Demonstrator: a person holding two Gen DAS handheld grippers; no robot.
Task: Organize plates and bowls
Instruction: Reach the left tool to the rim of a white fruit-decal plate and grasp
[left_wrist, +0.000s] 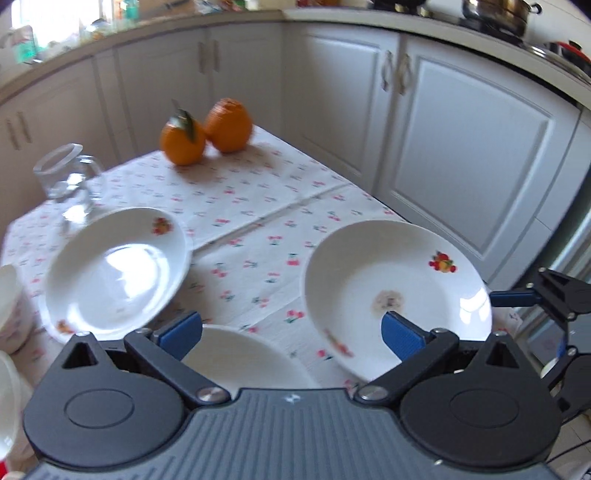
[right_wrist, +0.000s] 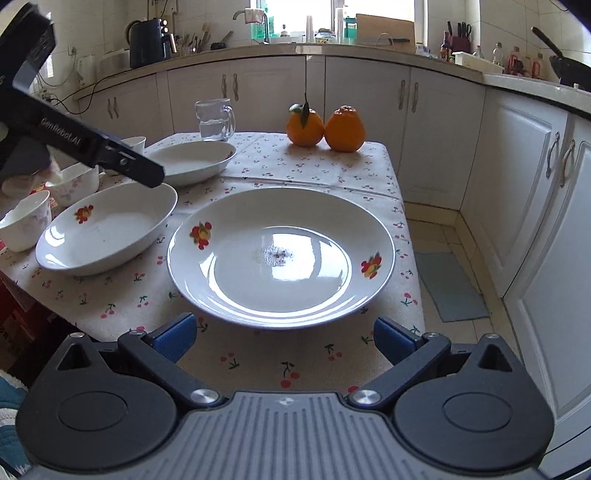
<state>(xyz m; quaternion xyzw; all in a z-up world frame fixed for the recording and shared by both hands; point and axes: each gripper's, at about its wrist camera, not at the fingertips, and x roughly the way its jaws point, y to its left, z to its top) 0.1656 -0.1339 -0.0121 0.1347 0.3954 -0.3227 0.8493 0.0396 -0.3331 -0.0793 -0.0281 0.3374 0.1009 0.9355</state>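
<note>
The right claw (right_wrist: 284, 338) hangs spread wide with nothing in it, just short of the near rim of a fruit-printed plate (right_wrist: 280, 254) on the worktop (right_wrist: 258, 363). The left claw (left_wrist: 291, 334), equally wide and unladen, hovers over a second plate (right_wrist: 107, 230) (a third (right_wrist: 192, 162) lies beyond). Small bowls (right_wrist: 26, 221) crowd the left edge; two oranges (right_wrist: 325, 127) and a glass mug (right_wrist: 215, 120) stand at the far end.

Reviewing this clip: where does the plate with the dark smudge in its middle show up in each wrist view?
Left wrist: the smudged plate sits lower right, just ahead of the left claw, partly behind its right finger.
Right wrist: it fills the centre, just ahead of the open right claw.
Shared landmark: the two oranges at the table's far edge.
</note>
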